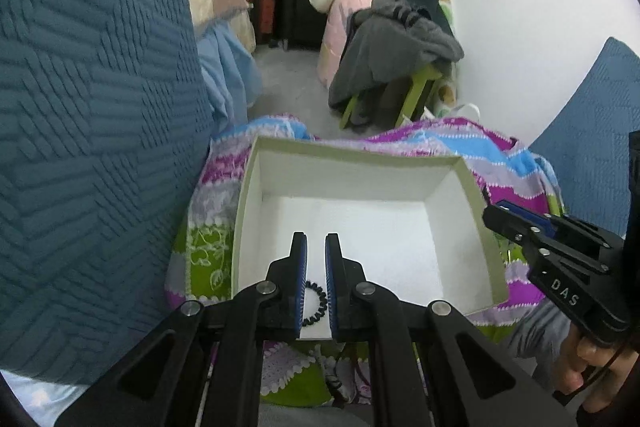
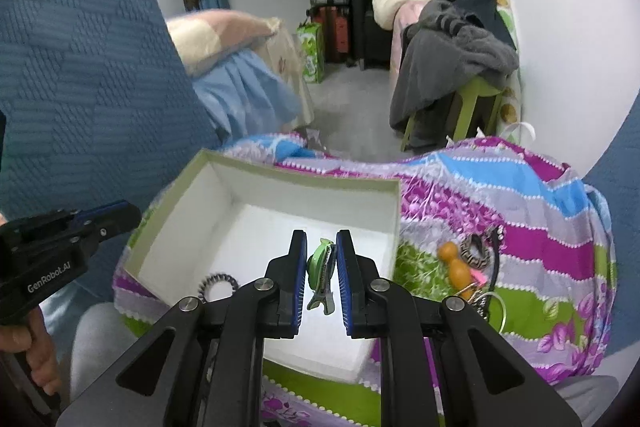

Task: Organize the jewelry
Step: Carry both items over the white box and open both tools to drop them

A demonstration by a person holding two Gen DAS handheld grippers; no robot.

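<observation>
Right gripper (image 2: 321, 247) has its jaws clamped on a green plastic hair clip (image 2: 320, 273) — right above the open white cardboard box (image 2: 224, 163). Left gripper (image 1: 316, 247) jaws are nearly closed on nothing. A black coiled hair tie (image 1: 314, 303) lies inside that box.

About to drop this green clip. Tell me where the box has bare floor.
Bare: the white box floor from the far wall to the middle and right. Taken: the near-left corner, by the black coil hair tie. Crowded: the cloth right of the box, where the orange beads lie.
</observation>
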